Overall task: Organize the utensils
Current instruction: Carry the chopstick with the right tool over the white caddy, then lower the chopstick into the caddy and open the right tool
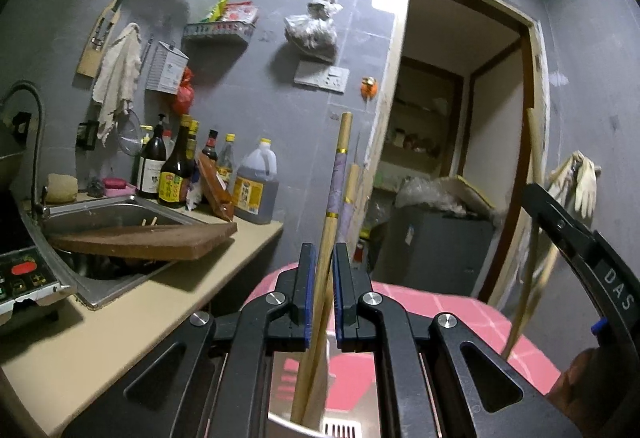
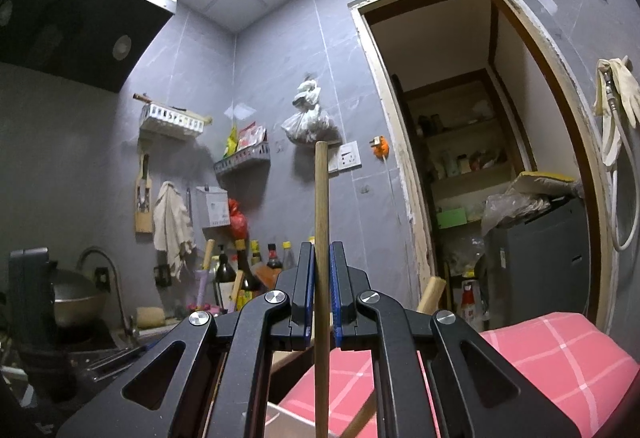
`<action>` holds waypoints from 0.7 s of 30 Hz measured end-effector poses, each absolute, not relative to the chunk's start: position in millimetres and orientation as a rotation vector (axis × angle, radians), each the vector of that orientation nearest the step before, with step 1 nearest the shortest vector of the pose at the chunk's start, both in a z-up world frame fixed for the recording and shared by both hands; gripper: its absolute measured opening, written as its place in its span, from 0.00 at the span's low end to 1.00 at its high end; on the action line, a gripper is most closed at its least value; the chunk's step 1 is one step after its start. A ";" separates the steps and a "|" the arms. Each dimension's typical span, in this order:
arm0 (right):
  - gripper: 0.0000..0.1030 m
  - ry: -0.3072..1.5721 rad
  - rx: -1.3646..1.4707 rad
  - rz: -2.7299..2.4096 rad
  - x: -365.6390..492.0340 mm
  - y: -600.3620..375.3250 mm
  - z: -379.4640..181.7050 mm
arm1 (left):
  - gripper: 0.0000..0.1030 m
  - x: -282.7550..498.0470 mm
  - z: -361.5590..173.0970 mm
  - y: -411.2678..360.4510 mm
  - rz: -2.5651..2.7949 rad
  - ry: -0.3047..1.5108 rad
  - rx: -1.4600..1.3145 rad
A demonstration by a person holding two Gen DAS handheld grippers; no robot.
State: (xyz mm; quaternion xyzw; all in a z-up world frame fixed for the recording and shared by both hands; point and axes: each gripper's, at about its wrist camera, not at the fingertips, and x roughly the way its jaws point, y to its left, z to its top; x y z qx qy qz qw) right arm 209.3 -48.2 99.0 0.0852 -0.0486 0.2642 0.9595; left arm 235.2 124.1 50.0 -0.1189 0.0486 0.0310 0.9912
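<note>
My left gripper (image 1: 323,258) is shut on a wooden utensil handle with a purple patterned band and gold rings (image 1: 335,190), held upright. Its lower end reaches down into a metal holder (image 1: 280,426) at the bottom edge, beside a second wooden stick (image 1: 348,190). My right gripper (image 2: 321,258) is shut on a plain wooden stick (image 2: 321,222), also upright. That stick shows at the right of the left wrist view (image 1: 532,238), with the right gripper's black body (image 1: 592,262) around it. Another wooden handle (image 2: 430,292) pokes up behind the right gripper.
A beige counter (image 1: 132,318) holds a steel sink (image 1: 112,210) with a wooden cutting board (image 1: 148,240) across it, and sauce bottles (image 1: 176,166) behind. A stove panel (image 1: 24,278) is at left. A pink checked cloth (image 2: 540,366) lies below. A doorway (image 2: 480,158) opens right.
</note>
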 end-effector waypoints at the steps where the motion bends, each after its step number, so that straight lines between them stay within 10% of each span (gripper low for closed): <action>1: 0.06 -0.090 0.168 0.538 209.0 -48.3 97.7 | 0.05 235.8 48.4 121.6 0.057 0.109 -0.231; 21: 0.07 0.044 0.113 0.561 198.7 -49.0 83.1 | 0.12 228.1 41.9 121.5 -0.010 0.217 -0.287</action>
